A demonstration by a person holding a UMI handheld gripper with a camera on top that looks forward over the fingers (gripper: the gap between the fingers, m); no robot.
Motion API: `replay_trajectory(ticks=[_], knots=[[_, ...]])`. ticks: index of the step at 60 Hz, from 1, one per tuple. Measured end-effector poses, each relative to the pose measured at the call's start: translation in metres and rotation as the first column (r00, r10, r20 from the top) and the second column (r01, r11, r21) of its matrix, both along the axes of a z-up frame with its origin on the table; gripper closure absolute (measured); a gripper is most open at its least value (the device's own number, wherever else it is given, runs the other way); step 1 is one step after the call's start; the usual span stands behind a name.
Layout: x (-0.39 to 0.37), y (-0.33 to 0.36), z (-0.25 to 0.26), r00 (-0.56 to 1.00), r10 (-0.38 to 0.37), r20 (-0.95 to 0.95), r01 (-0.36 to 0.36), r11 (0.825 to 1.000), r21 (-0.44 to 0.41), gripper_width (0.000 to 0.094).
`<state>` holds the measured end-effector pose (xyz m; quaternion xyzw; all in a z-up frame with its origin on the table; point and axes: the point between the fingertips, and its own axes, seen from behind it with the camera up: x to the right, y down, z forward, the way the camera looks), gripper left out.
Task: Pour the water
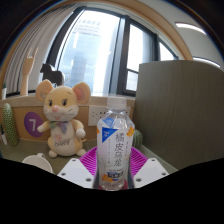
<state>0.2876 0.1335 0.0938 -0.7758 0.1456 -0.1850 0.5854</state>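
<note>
A clear plastic bottle (114,148) with a white and orange label stands upright between my gripper's (112,165) two fingers. The magenta pads (91,160) press against its lower body on both sides, so the gripper is shut on it. The bottle's cap reaches up to about the windowsill's height. Its base is hidden below the fingers.
A plush hamster toy (63,117) sits just left of the bottle, beyond the fingers. A grey partition panel (180,105) stands at the right. Large windows (95,50) fill the background. A purple and white object (34,125) sits far left.
</note>
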Motion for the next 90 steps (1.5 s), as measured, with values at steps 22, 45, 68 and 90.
replay_trajectory(ticks=[22,45,68,90], knots=[[-0.001,-0.012,-0.003,1.000,0.022,-0.021,-0.020,0.995,0.094,0.0399],[-0.054,-0.098,-0.038,0.995,0.058,-0.085,-0.062,0.997,-0.050,0.0120],[-0.282,-0.165,0.036,0.912,0.397,-0.106,-0.403,0.915,-0.037,0.0109],[-0.380,-0.216,0.107,0.842,0.529,-0.111,-0.526,0.849,0.053,0.0111]])
